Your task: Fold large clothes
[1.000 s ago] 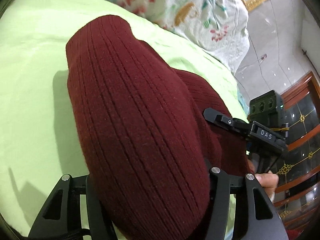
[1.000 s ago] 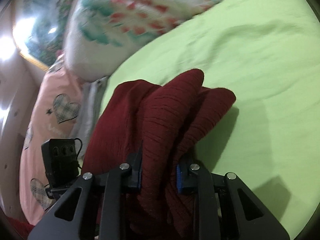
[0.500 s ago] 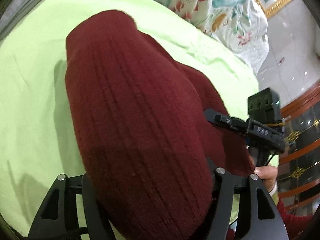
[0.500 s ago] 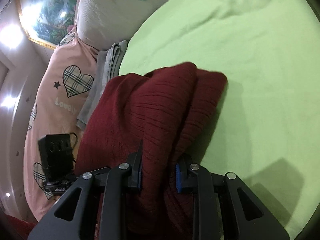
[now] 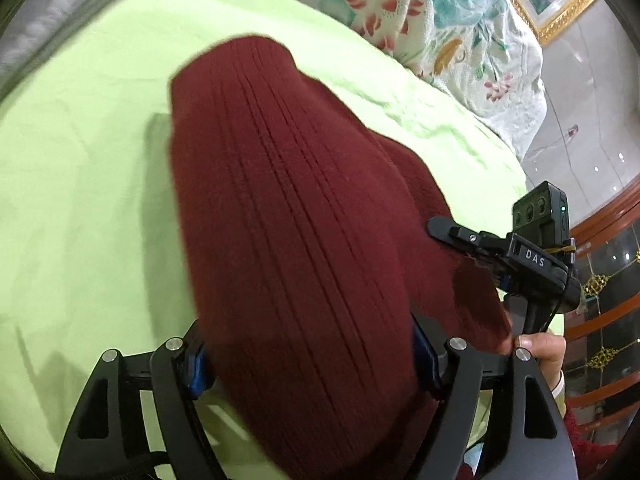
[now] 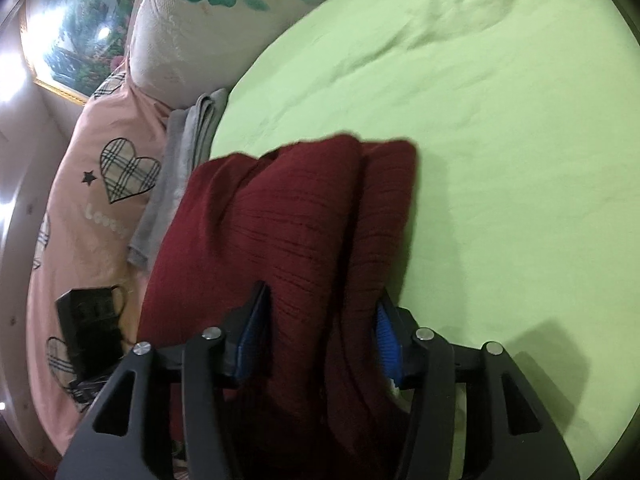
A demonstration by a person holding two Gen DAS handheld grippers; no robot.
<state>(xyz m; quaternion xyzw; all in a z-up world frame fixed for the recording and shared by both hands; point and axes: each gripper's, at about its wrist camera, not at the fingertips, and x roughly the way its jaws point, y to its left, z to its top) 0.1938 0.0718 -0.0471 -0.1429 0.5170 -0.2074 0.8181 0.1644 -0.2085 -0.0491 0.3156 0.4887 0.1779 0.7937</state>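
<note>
A dark red ribbed knit sweater (image 5: pixel 288 216) lies folded in a thick bundle on the light green bed sheet (image 5: pixel 80 184). My left gripper (image 5: pixel 308 364) has its jaws spread wide, with the bundle lying between them. In the right wrist view the same sweater (image 6: pixel 280 232) lies in two thick folds between the spread jaws of my right gripper (image 6: pixel 316 336), blue pads showing on both sides. The right gripper (image 5: pixel 460 236) also shows in the left wrist view, at the sweater's right edge.
A floral quilt (image 5: pixel 440 12) lies at the bed's far side. A pink quilt with plaid hearts (image 6: pixel 92 208) and a folded grey cloth (image 6: pixel 180 168) lie left of the sweater. A tiled floor and wooden cabinet (image 5: pixel 600 264) are at the right.
Both grippers have opened: the right jaws were pinched on the sweater's folds and now stand apart. The sweater has settled onto the sheet. Both cameras have shifted slightly.
</note>
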